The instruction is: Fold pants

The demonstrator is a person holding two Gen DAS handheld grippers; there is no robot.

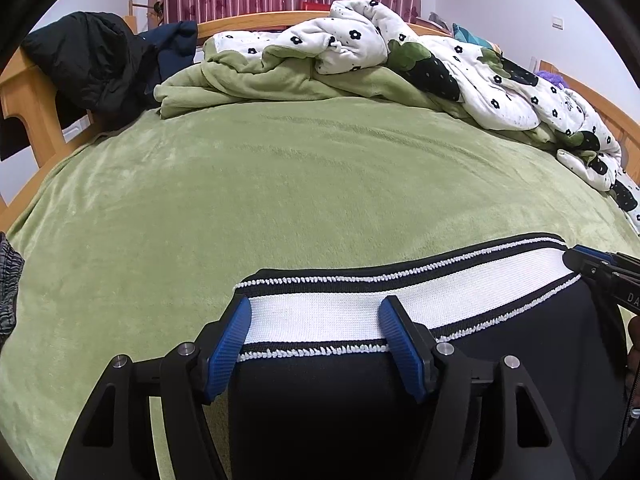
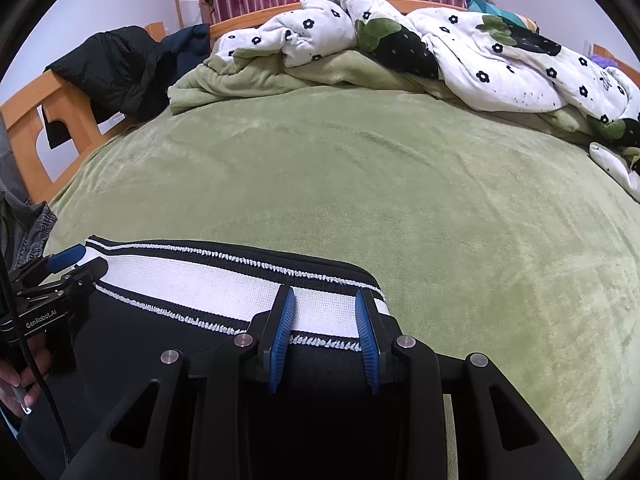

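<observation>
Black pants (image 1: 320,408) (image 2: 140,344) lie flat on the near part of the green bed cover (image 1: 280,200) (image 2: 440,220). Their white waistband (image 1: 460,276) (image 2: 192,284), edged in black and white stitching, faces the far side. My left gripper (image 1: 316,316) (image 2: 78,264) stands over the waistband's left end. Its blue pads are wide apart and the flat band runs between them unpinched. My right gripper (image 2: 325,306) (image 1: 588,268) is over the right end with a narrower gap. The band between its pads lies smooth and is not bunched.
A crumpled white quilt with black flowers (image 1: 400,40) (image 2: 460,52) and a folded green blanket (image 1: 240,84) fill the far side. Dark jackets (image 1: 92,64) (image 2: 120,72) hang over the wooden frame (image 2: 36,120) at left. A grey garment (image 1: 10,288) lies at the left edge.
</observation>
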